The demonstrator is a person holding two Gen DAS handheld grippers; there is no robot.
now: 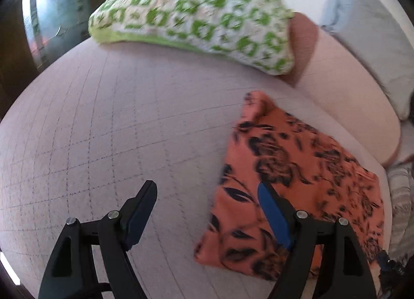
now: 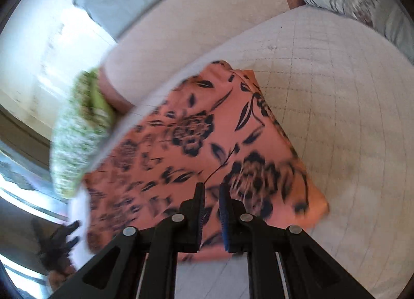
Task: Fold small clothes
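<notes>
Orange floral garment (image 2: pixel 196 143) lies folded directly ahead of the right gripper (image 2: pixel 211 190), jaws nearly clenched and empty, nearer than the wide-released left gripper (image 1: pixel 207 195).

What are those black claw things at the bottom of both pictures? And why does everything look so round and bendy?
Those are grabbers that a person holds, one in each hand. Each carries a small wide-eyed camera looking along its jaws, which bends the picture.

One picture comes from the left gripper: its jaws stand wide apart and hold nothing.

The other comes from the right gripper: its jaws are nearly together, with a small gap, and nothing shows between them.

Below lies an orange flowered cloth, folded flat on a quilted bed. Further back sit a green-and-white pillow and a grey pillow.
</notes>
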